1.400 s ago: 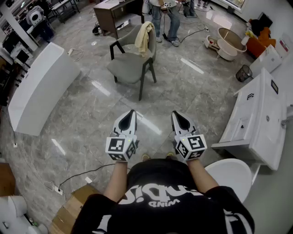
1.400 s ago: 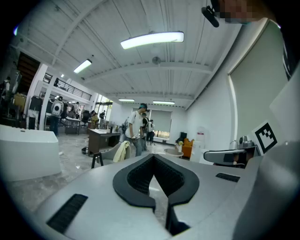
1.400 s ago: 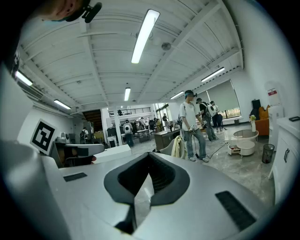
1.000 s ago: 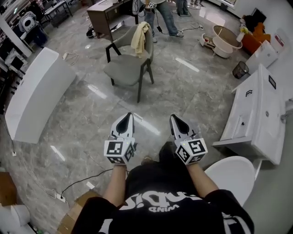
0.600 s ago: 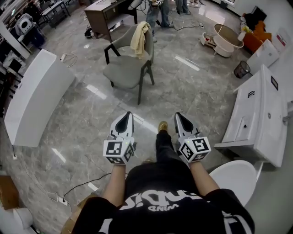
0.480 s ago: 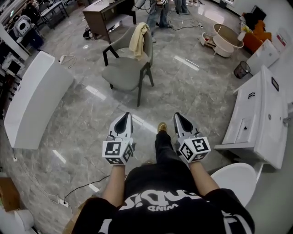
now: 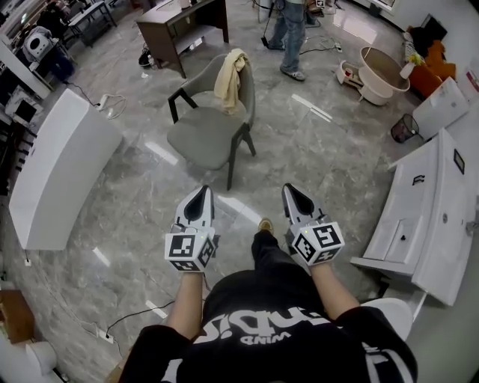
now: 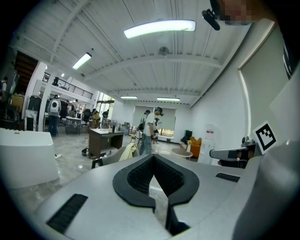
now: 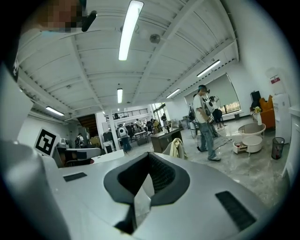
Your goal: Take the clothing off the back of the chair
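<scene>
A grey chair (image 7: 209, 131) stands on the marble floor ahead of me, with a pale yellow piece of clothing (image 7: 230, 71) draped over its backrest. The left gripper (image 7: 200, 196) and right gripper (image 7: 293, 193) are held side by side well short of the chair, both pointing at it, both shut and holding nothing. In the left gripper view the clothing (image 8: 127, 151) shows small beyond the shut left gripper (image 8: 153, 157). In the right gripper view the clothing (image 9: 177, 147) hangs on the chair past the right gripper (image 9: 149, 155).
A long white bathtub (image 7: 60, 161) lies on the left and a white vanity unit (image 7: 430, 217) on the right. Behind the chair are a brown desk (image 7: 176, 22) and a standing person (image 7: 292, 34). A round tub (image 7: 383, 71), a bin (image 7: 405, 127) and floor cables (image 7: 112, 101) lie around.
I have walked toward the chair, which now sits nearer and lower in the head view. Both grippers travelled forward together and stayed shut. The standing person shifted rightward.
</scene>
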{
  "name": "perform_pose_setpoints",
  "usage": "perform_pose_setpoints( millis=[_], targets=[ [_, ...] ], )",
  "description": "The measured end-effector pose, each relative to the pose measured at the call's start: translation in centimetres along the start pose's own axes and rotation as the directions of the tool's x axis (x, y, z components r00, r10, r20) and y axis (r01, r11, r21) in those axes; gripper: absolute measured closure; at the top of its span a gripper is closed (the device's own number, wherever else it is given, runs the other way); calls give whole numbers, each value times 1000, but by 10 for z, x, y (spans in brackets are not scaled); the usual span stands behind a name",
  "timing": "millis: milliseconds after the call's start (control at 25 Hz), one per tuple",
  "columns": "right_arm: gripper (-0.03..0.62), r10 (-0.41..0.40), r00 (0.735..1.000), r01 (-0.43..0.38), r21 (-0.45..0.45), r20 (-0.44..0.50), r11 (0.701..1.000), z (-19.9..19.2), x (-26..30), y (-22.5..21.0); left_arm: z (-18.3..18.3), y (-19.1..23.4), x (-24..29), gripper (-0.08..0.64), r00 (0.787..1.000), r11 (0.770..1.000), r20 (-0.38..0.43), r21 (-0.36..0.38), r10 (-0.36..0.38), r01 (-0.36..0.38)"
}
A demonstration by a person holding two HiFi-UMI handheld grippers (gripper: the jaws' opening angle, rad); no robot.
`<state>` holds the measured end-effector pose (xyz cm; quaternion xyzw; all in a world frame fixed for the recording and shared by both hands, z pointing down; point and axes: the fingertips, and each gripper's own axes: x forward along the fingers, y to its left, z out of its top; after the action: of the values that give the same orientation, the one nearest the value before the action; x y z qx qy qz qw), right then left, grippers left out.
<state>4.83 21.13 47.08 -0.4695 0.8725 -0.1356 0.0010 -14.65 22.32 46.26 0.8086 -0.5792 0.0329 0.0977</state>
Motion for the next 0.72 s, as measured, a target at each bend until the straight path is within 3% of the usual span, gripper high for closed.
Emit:
perform_pose_setpoints(
  millis=[400,720],
  targets=[
    [578,47,999,-47,-2,-6,999,40,83,-81,43,12,112,552,998,999,46,9,37,-37],
    [578,90,996,-90,-7,-18,996,54,139,-116,68,28,169,552,994,997,81,12,76,-77]
  ],
)
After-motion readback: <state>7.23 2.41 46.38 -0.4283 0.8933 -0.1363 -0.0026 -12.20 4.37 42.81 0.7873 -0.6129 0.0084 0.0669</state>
